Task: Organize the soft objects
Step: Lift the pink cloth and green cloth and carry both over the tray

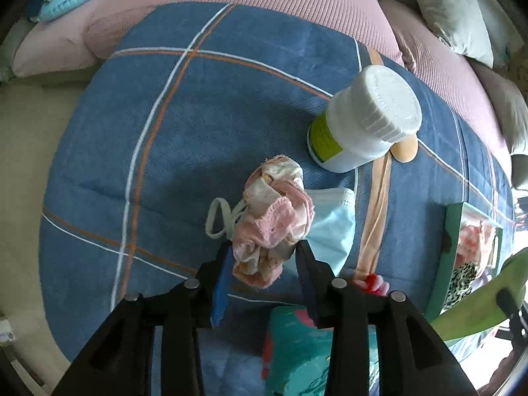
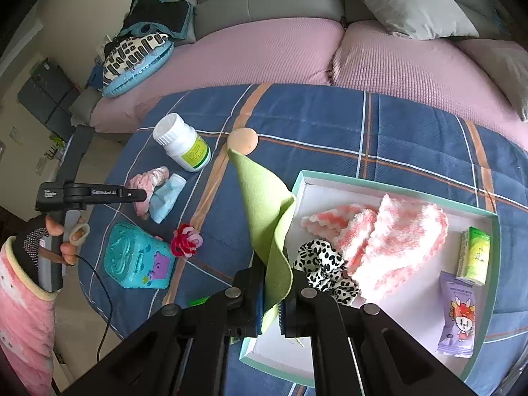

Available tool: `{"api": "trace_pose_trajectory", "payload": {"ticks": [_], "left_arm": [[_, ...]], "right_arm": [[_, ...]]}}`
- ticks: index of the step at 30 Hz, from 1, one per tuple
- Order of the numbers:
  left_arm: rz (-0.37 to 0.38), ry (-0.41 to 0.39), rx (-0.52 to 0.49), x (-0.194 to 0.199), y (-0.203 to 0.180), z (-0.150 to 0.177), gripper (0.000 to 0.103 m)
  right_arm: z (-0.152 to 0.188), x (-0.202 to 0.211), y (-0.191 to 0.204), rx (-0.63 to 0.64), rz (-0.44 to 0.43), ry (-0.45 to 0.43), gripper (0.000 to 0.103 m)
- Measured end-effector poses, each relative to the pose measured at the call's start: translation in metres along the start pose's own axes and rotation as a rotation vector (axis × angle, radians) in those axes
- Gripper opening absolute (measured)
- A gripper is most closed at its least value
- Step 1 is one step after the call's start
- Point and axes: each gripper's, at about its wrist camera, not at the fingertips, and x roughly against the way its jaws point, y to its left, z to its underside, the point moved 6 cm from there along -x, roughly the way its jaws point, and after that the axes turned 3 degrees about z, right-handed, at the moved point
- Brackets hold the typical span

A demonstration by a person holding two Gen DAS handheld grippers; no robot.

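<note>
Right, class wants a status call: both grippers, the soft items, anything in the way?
Left gripper open, straddling pink scrunchie that overlaps the face mask. Right gripper shut on green cloth, at the tray edge. White bottle nearby, not blocking.

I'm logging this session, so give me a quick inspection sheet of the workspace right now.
Surface: blue plaid blanket over a pink sofa.
Job's things: pink scrunchie on a blue face mask; green cloth; teal-rimmed box holding a pink towel and leopard scrunchie.
Clutter: white bottle, teal case.
Grippers: left hand-held gripper open around the pink scrunchie; right hand-held gripper shut on the green cloth.
Cables: black cable.
Surroundings: grey cushions.
</note>
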Motion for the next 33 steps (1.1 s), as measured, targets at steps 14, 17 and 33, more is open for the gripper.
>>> {"api": "trace_pose_trajectory", "payload": {"ticks": [14, 17, 33], "left_arm": [[-0.035, -0.019, -0.017, -0.008, -0.005, 0.006, 0.011], [-0.019, -0.025, -0.001, -0.015, 0.000, 0.006, 0.004], [0.158, -0.304, 0.057, 0.088, 0.011, 0.016, 0.003]], "right_arm": [[0.002, -0.009, -0.001, -0.002, 0.000, 0.020, 0.007], [0.004, -0.011, -0.002, -0.001, 0.003, 0.026, 0.007], [0.000, 0.017, -0.003, -0.016, -0.016, -0.043, 0.007]]}}
